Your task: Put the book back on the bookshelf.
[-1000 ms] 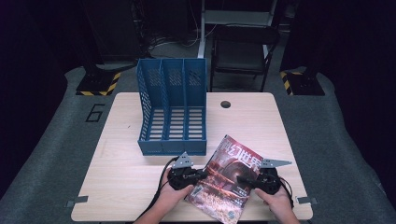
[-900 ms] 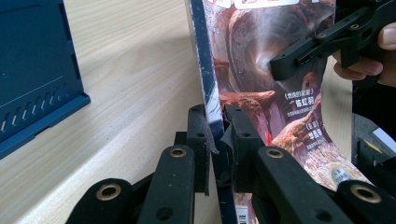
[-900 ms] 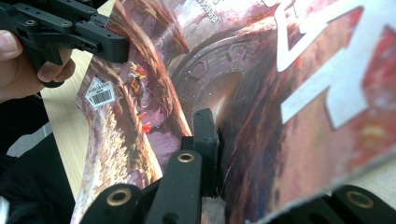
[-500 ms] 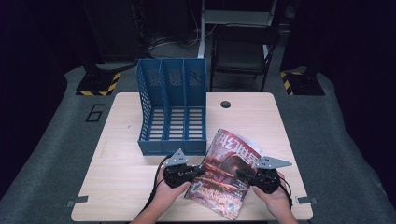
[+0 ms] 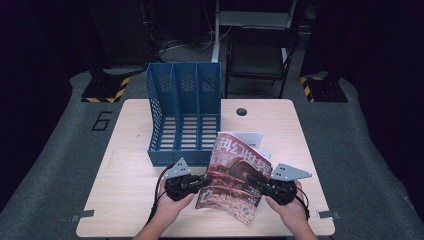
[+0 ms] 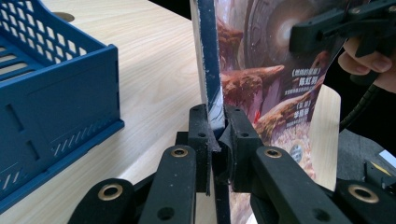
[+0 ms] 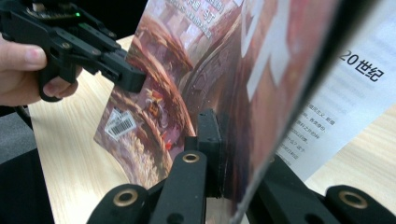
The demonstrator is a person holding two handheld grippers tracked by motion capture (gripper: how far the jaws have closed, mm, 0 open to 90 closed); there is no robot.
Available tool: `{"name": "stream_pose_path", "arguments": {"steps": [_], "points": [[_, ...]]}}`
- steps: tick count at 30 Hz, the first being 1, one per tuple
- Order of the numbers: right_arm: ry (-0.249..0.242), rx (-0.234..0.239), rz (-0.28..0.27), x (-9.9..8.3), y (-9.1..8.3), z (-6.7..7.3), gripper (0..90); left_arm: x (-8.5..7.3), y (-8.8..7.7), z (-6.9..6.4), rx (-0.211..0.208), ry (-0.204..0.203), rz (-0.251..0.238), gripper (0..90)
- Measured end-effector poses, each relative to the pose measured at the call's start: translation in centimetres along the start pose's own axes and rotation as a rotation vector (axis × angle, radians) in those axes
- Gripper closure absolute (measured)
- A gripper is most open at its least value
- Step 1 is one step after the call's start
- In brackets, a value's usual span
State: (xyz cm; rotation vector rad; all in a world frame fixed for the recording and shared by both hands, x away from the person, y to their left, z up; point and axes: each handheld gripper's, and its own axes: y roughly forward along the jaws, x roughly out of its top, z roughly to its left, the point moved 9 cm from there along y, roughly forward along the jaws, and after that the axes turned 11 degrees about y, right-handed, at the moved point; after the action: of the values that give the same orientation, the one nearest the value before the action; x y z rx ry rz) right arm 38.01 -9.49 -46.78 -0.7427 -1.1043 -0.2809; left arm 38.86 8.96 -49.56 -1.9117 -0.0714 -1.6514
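A magazine (image 5: 235,175) with a red-brown cover is held above the near part of the wooden table (image 5: 125,200), tilted up on edge. My left gripper (image 5: 202,181) is shut on its left edge; in the left gripper view the jaws pinch the magazine (image 6: 261,79) at its spine. My right gripper (image 5: 256,183) is shut on its right edge, and the right gripper view has the cover (image 7: 210,70) clamped between the jaws. A blue three-slot file holder (image 5: 182,115) stands just beyond the magazine.
A white printed page (image 7: 345,88) hangs out behind the cover. The blue holder's front wall (image 6: 46,93) is close on the left. A round cable hole (image 5: 242,111) is in the table's far side. A black chair (image 5: 260,55) stands beyond the table.
Both grippers have raised the magazine and tipped it more upright, its top edge now nearer the file holder. Both stay clamped on its edges.
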Motion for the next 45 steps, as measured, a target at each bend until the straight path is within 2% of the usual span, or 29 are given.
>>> {"name": "stream_pose_path", "arguments": {"steps": [7, 10, 11, 12, 13, 16, 17, 18, 19, 20, 21, 22, 24, 25, 26, 27, 28, 36, 38, 41, 45], "points": [[-0.035, 0.011, -0.029, 1.1, 0.6, 0.7, 88.1, -0.4, -0.4, 0.3, 0.020, 0.014, 0.010, 81.4], [-0.051, 0.018, -0.037, 1.5, 0.6, 1.0, 88.1, -0.4, -0.3, 0.2, 0.045, 0.032, 0.009, 80.1], [-0.061, 0.018, -0.044, 1.7, 0.6, 1.1, 88.1, -0.5, -0.4, 0.4, 0.049, 0.065, 0.022, 79.4], [-0.065, 0.017, -0.048, 1.8, 0.6, 1.3, 88.1, -0.4, -0.3, 0.3, 0.063, 0.055, 0.016, 78.7], [-0.086, 0.020, -0.054, 2.1, 0.6, 1.4, 88.1, -0.4, -0.4, 0.3, 0.057, 0.052, 0.020, 78.2], [-0.122, 0.016, -0.076, 2.5, 0.6, 2.0, 88.1, -0.6, -0.4, 0.6, 0.069, 0.068, 0.024, 77.4], [-0.127, 0.015, -0.082, 2.6, 0.6, 2.1, 88.0, -0.9, -0.4, 0.4, 0.061, 0.053, 0.034, 77.5], [-0.131, 0.023, -0.076, 2.4, 0.7, 2.3, 88.0, -1.1, -0.4, 0.4, 0.070, 0.057, 0.033, 77.4], [-0.138, 0.025, -0.068, 2.2, 0.7, 2.5, 88.0, -1.5, -0.4, 0.2, 0.059, 0.051, 0.046, 77.4], [-0.141, 0.035, -0.069, 2.0, 0.8, 2.6, 88.0, -1.7, -0.5, 0.3, 0.055, 0.070, 0.053, 77.4], [-0.141, 0.040, -0.068, 1.8, 0.8, 2.7, 88.1, -1.7, -0.6, 0.0, 0.051, 0.049, 0.039, 77.3], [-0.129, 0.056, -0.074, 1.7, 0.6, 2.9, 88.0, -1.7, -0.6, 0.0, 0.062, 0.054, 0.030, 77.4], [-0.129, 0.072, -0.077, 1.6, 0.5, 3.1, 87.9, -1.8, -0.8, -0.3, 0.050, 0.058, 0.039, 77.5], [-0.125, 0.073, -0.077, 1.5, 0.4, 3.2, 87.9, -1.8, -0.9, -0.1, 0.056, 0.085, 0.036, 77.6], [-0.123, 0.080, -0.078, 1.5, 0.3, 3.3, 87.8, -1.9, -1.0, -0.2, 0.049, 0.081, 0.040, 77.7], [-0.118, 0.088, -0.078, 1.4, 0.2, 3.4, 87.7, -1.9, -1.0, -0.4, 0.052, 0.060, 0.029, 77.8], [-0.120, 0.094, -0.077, 1.3, 0.2, 3.5, 87.5, -2.0, -1.2, -0.5, 0.038, 0.062, 0.035, 78.1], [-0.123, 0.131, -0.067, 0.6, -0.6, 4.4, 87.3, -2.2, -1.9, -1.5, 0.016, 0.074, 0.026, 80.7], [-0.121, 0.143, -0.064, 0.4, -0.9, 4.5, 87.2, -2.3, -2.2, -1.7, 0.001, 0.095, 0.036, 81.6], [-0.123, 0.151, -0.061, 0.0, -1.3, 4.7, 86.6, -2.3, -2.3, -2.2, -0.012, 0.101, 0.034, 82.6], [-0.126, 0.153, -0.027, -1.0, -1.7, 4.8, 82.9, -2.4, -2.6, -3.0, -0.026, 0.125, 0.034, 83.6]]}}
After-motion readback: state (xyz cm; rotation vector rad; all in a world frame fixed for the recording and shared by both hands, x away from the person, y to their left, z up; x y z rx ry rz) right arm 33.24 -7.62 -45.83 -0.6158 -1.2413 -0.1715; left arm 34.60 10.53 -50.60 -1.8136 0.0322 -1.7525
